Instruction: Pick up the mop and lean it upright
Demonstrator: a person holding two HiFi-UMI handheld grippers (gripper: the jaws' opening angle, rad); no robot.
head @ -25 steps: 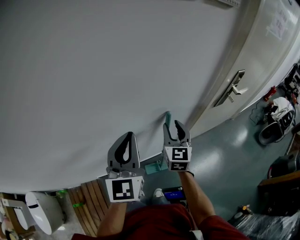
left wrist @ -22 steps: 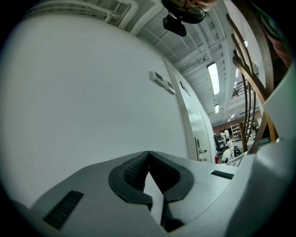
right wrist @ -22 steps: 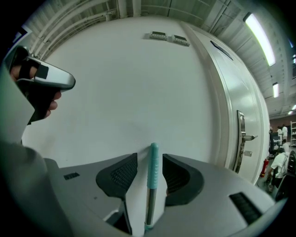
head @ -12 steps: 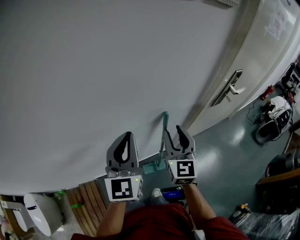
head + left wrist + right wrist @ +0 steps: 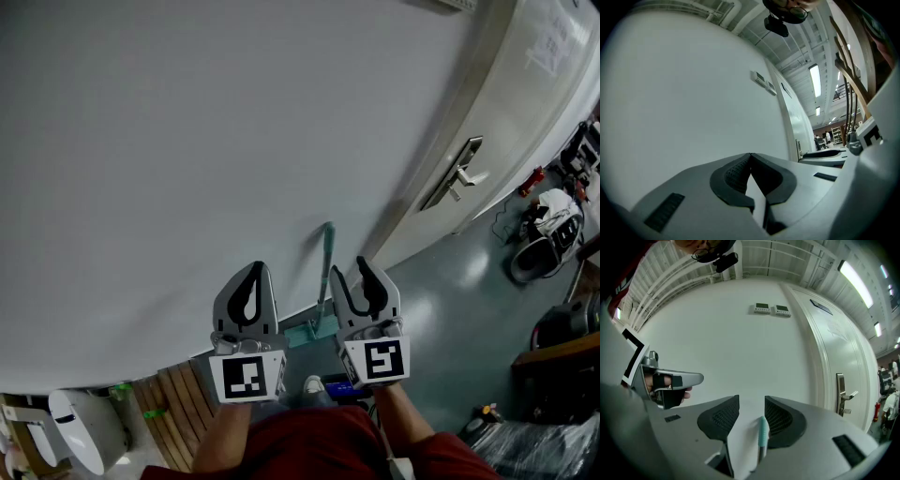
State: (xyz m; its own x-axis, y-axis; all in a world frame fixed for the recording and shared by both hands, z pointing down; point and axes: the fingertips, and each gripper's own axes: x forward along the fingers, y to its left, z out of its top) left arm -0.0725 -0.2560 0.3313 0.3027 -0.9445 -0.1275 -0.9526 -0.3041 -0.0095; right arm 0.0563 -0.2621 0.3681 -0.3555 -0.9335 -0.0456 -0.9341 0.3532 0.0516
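Mop [image 5: 327,262]: stands upright, its teal handle leaning on the wall [image 5: 187,141].
Mop head [image 5: 300,333]: teal, low at the foot of the wall, partly hidden behind the grippers in the head view.
Mop and right gripper [image 5: 350,267]: in the head view the handle rises just left of this gripper, between the two grippers. In the right gripper view the mop [image 5: 762,432] shows in the gap between the jaws, nearer the right jaw and further off at the wall. Nothing presses on it.
Right gripper [image 5: 751,401]: jaws spread apart, holding nothing, pointed at the wall.
Left gripper [image 5: 253,272]: left of the handle and clear of it, level with the right gripper.
Left gripper [image 5: 750,157]: jaws closed tip to tip, with nothing between them, only bare wall ahead.
Arms: both forearms reach up from the bottom edge of the head view.
Door [image 5: 525,112]: white, right of the mop, with a metal lever [image 5: 459,173].
Floor [image 5: 450,319]: grey-green and shiny.
Slats [image 5: 178,403]: wooden, at lower left.
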